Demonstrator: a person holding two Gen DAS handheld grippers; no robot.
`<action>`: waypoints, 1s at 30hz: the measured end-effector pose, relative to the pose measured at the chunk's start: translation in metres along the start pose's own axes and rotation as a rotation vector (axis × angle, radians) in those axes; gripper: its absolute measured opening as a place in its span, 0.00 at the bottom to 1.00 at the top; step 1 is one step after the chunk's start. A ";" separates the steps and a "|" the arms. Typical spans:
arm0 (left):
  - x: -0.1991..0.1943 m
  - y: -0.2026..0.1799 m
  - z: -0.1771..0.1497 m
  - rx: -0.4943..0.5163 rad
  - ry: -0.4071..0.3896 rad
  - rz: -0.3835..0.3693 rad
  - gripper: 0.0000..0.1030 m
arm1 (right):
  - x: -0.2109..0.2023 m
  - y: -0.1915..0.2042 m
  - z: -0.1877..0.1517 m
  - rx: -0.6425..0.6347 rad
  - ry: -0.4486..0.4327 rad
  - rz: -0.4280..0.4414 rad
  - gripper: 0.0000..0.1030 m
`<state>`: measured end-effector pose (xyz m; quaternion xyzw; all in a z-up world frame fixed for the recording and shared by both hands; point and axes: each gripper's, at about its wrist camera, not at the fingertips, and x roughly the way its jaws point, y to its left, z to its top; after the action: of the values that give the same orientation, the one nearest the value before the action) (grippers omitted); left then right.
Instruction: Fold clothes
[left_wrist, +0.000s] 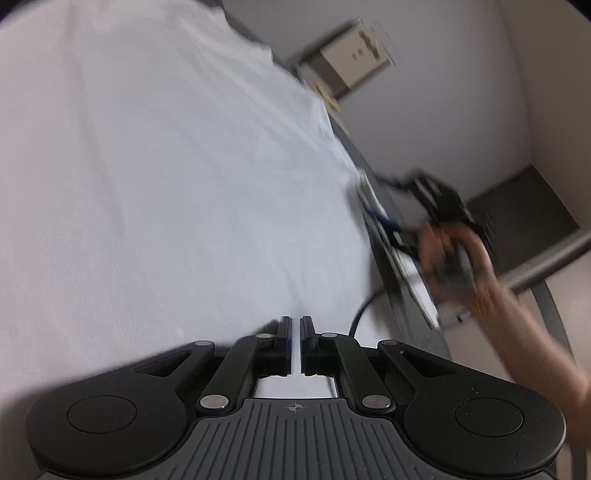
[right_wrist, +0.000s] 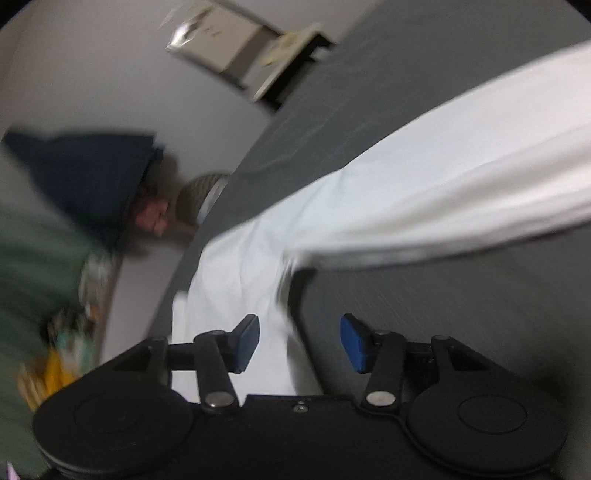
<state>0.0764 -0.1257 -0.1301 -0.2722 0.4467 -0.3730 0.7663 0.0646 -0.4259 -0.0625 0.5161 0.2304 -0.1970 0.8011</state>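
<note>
Both views blurred. White garment (left_wrist: 166, 184) fills most of my left view, cut off at the top and left edges, so its kind is unclear. In my right view it lies across a dark grey table (right_wrist: 369, 92), one raised fold running off the right edge.

Left gripper (left_wrist: 295, 332): fingers together, a thin strip of the white cloth showing in the slit between the pads, which look clamped on it.

Right gripper (right_wrist: 299, 332): fingers apart, blue pads (right_wrist: 354, 343) bare, nothing pinched. The garment's near edge lies below and between them, mostly under the left finger; touching or not, I cannot tell.

My right hand (left_wrist: 454, 258) shows smeared in the left view.

Beige box (right_wrist: 218, 44) on the far wall bears marks too blurred to read.

Dark blue cloth (right_wrist: 85, 177) at left, cut off.
</note>
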 end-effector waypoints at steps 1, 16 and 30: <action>-0.011 -0.003 0.005 0.010 -0.047 0.021 0.03 | -0.011 0.006 -0.014 -0.046 0.017 0.023 0.47; -0.294 0.116 0.062 -0.201 -0.876 0.512 1.00 | -0.001 0.097 -0.210 -0.438 0.525 0.527 0.52; -0.328 0.263 0.185 -0.282 -0.681 0.885 0.54 | 0.020 0.093 -0.230 -0.437 0.679 0.522 0.62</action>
<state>0.2208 0.3079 -0.0854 -0.2635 0.2913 0.1551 0.9065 0.0945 -0.1804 -0.0888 0.4112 0.3779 0.2434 0.7930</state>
